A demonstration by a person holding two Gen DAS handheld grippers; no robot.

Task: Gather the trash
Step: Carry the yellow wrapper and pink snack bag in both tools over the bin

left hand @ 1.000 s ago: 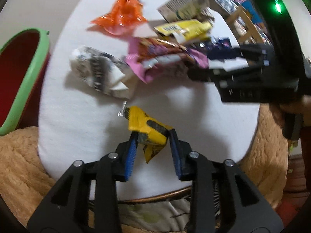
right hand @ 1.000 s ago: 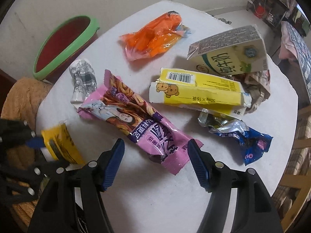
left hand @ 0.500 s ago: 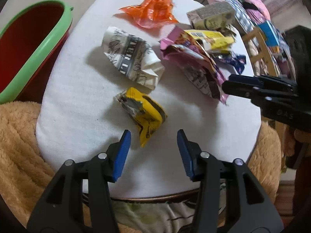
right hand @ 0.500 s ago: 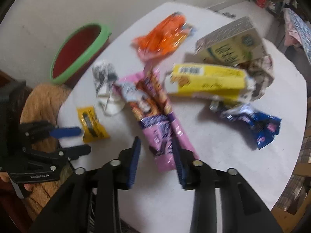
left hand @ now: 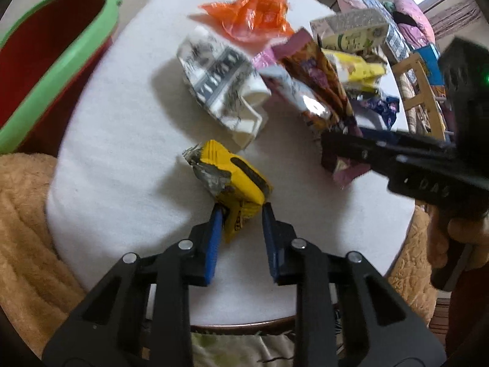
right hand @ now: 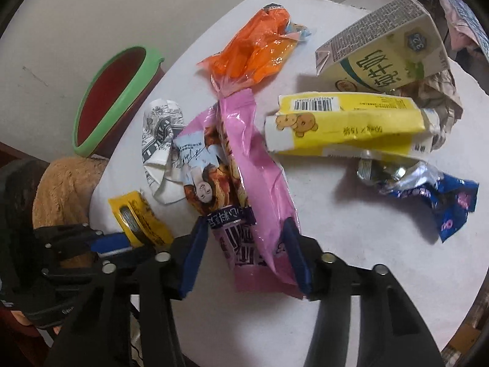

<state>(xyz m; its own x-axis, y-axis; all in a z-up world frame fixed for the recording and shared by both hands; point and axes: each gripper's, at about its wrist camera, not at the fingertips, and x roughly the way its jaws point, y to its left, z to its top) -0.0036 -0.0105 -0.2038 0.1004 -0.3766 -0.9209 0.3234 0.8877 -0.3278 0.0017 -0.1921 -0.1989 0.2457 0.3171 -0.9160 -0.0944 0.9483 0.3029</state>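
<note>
My left gripper (left hand: 240, 214) is closed around the near end of a small yellow wrapper (left hand: 235, 177) on the round white table (left hand: 122, 140). It also shows in the right wrist view (right hand: 140, 217). My right gripper (right hand: 247, 244) is shut on the near end of a long pink snack bag (right hand: 244, 165), which looks lifted off the table; the bag also shows in the left wrist view (left hand: 314, 85). A red bin with a green rim (left hand: 45, 61) stands beside the table on the left.
More trash lies on the table: an orange plastic bag (right hand: 259, 52), a crumpled black-and-white paper (left hand: 223, 79), a yellow carton (right hand: 345, 128), a milk carton (right hand: 385, 52), a blue wrapper (right hand: 437, 195). A tan fluffy cover (left hand: 24, 229) hangs below the table.
My left gripper moved forward and closed onto the yellow wrapper. My right gripper closed on the pink bag and raised its near end.
</note>
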